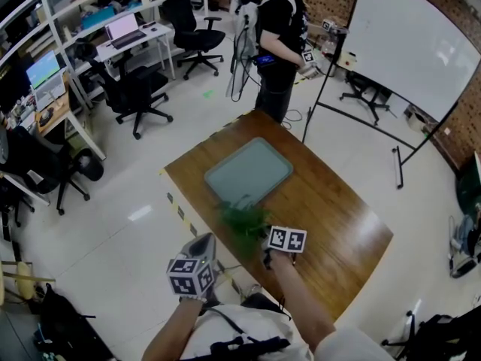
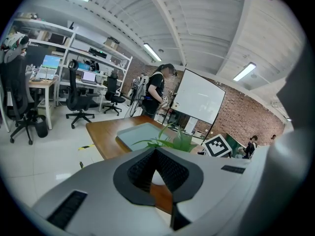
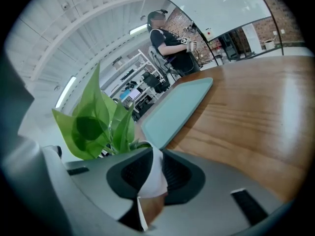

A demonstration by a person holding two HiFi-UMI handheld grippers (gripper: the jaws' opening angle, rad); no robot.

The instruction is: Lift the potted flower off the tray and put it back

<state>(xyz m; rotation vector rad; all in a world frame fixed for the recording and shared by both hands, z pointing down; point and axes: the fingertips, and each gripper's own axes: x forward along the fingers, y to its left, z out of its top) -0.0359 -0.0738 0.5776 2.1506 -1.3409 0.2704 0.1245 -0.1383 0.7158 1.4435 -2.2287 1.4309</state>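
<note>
A wooden desk [image 1: 338,216] stands on a pale floor, with office chairs [image 1: 135,89], shelving [image 1: 75,6], a whiteboard [image 1: 406,43] and a standing person [image 1: 282,28] around it. The empty tray [image 1: 248,171] lies mid-desk. The potted flower [image 1: 244,220] is off the tray, just beside its near edge, its white pot wall clamped in the right hand-held gripper [image 3: 151,170]. The left hand-held gripper [image 2: 156,154] is closed on nothing, off the desk's near-left edge. In the head view leaves hide the pot, so I cannot tell whether it touches the desk.

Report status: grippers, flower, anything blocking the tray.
Right gripper shut on the white rim of the potted flower. Left gripper shut, empty, off the table edge. Flower off the tray, by its near corner. Tray bare, path clear.
</note>
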